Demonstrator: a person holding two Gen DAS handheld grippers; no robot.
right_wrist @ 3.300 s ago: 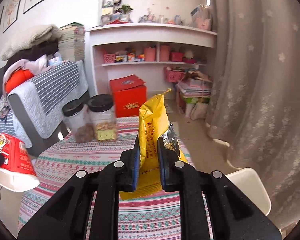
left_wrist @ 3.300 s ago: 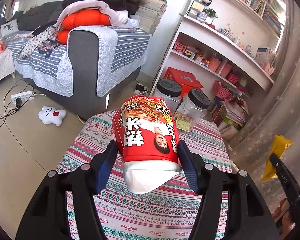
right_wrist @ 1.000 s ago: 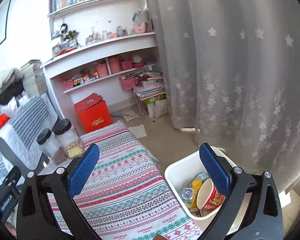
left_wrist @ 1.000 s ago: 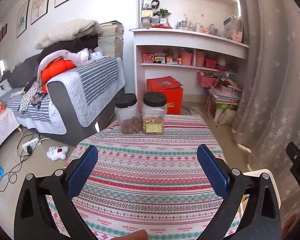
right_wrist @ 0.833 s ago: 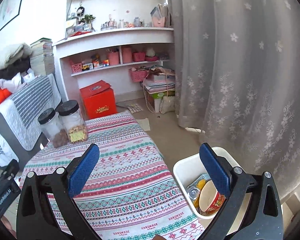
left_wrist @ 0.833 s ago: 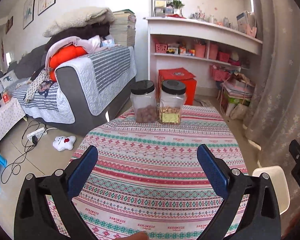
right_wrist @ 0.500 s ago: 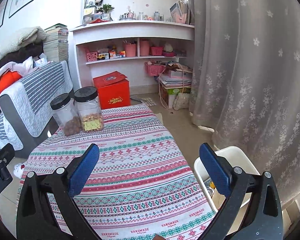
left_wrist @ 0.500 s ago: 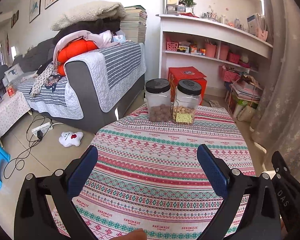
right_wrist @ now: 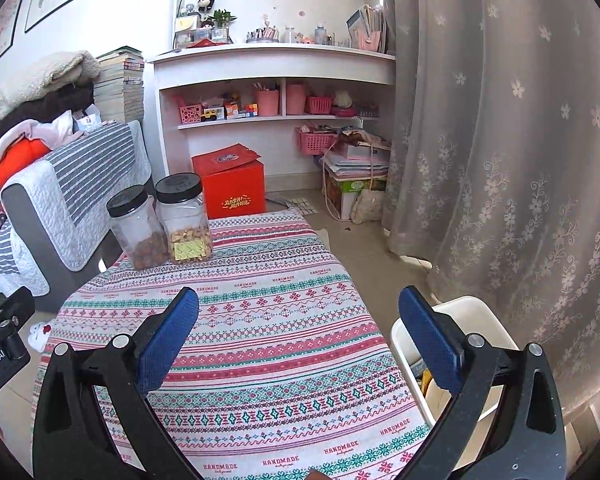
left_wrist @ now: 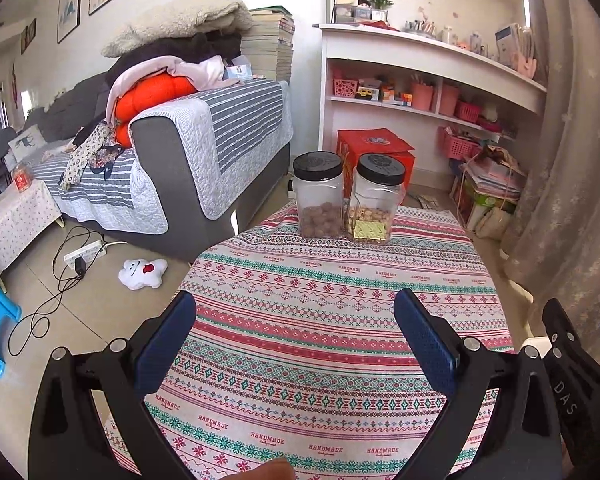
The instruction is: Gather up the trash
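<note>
White bin (right_wrist: 476, 312) beside right gripper (right_wrist: 300, 320) | both jaws apart, empty

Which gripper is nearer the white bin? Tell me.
Right. The right gripper hangs at the table's edge, its right finger over the white bin; the left gripper is farther left, above the tablecloth.

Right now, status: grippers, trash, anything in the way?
Left gripper open, empty. Right gripper open, empty. No trash on tablecloth; only two jars. White bin beside table, contents mostly hidden.
</note>
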